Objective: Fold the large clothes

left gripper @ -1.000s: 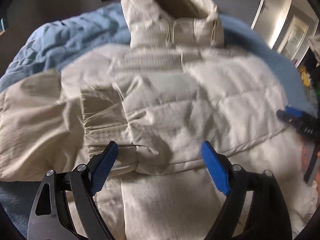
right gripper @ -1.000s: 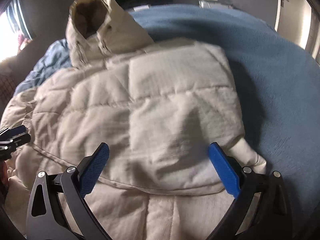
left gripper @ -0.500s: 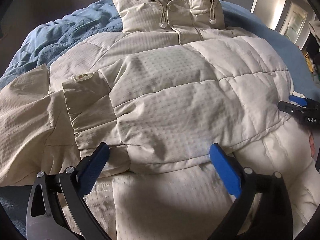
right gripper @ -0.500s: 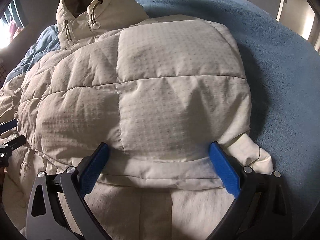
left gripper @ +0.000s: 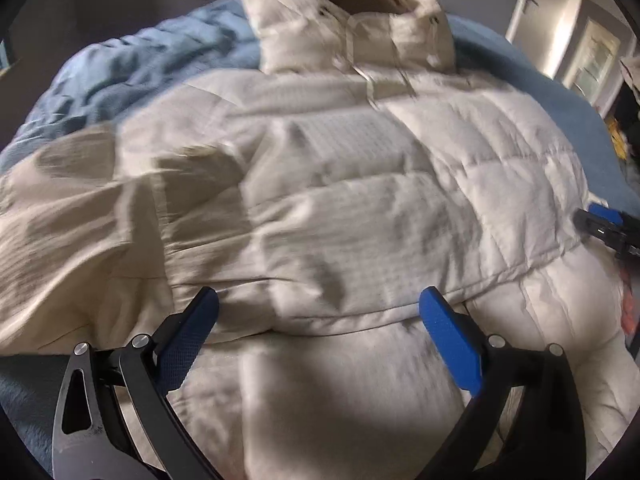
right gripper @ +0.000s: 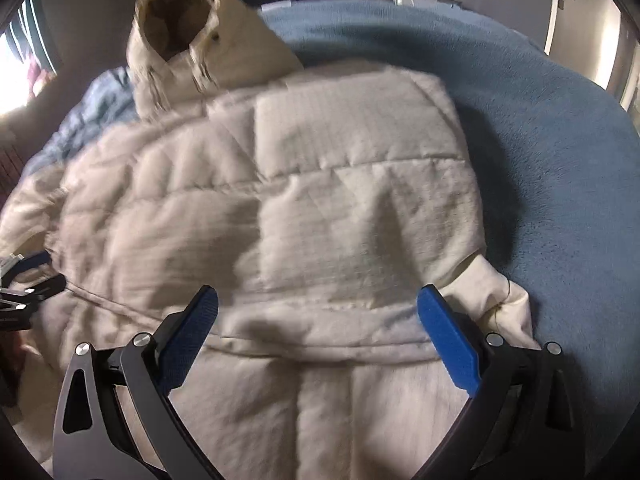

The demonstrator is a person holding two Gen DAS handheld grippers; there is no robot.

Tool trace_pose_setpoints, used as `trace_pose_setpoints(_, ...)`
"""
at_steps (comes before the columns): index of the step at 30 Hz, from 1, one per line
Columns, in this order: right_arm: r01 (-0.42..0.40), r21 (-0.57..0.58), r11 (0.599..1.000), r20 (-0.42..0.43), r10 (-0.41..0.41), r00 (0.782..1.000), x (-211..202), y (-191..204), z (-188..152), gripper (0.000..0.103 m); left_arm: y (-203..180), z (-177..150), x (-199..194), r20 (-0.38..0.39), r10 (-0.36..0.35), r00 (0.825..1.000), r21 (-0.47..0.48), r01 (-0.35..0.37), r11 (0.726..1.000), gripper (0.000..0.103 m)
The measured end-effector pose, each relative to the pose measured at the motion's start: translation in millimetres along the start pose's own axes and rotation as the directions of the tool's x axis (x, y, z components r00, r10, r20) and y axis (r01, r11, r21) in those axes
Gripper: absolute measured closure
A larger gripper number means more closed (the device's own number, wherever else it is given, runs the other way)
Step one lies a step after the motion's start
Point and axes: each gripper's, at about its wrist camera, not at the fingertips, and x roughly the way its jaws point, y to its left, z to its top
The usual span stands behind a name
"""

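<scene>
The jacket [left gripper: 360,208] lies on the bed [right gripper: 560,140], hood away, its lower part folded up over the body. Over the last second the left gripper [left gripper: 320,320] finished opening; its jaws stand wide, empty, at the folded hem. The right gripper [right gripper: 318,316] is likewise wide and empty. Judgement: fold released; next fold pending.

A puffy cream jacket [right gripper: 320,208] lies folded on a blue blanket [right gripper: 552,168]. The right gripper [right gripper: 318,312] is wide open above its folded edge.
</scene>
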Motion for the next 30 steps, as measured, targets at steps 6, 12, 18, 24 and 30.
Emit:
trace_pose_setpoints(6,-0.033,0.07,0.997,0.099,0.026,0.995,-34.6,-4.6,-6.6,0.007,29.3,0.1,-57.6,0.123,-0.011,0.992,-0.125,0.027,0.992,0.007)
trace_pose_setpoints(12,-0.02,0.094,0.995,0.146,0.006,0.989,-52.0,-5.3,-9.1,0.007,75.1,1.1,-109.9,0.165,0.052,0.985,-0.219,-0.014,0.976,0.007)
trace_pose_setpoints(18,0.03,0.047,0.998,0.198,-0.038,0.979,-65.2,6.0,-9.3,0.007,141.4,-21.8,-135.5,0.147,0.111,0.983,-0.389,-0.046,0.92,0.007)
trace_pose_setpoints(24,0.051,-0.077,0.996,0.242,-0.031,0.97,-74.0,29.9,-10.7,0.007,200.8,-49.7,-136.0,0.099,0.119,0.988,-0.55,-0.045,0.834,0.007)
trace_pose_setpoints(30,0.048,-0.139,0.989,0.24,-0.013,0.971,-69.3,44.6,-11.6,0.007,238.2,-68.4,-122.7,0.115,0.061,0.992,-0.661,0.031,0.75,0.007)
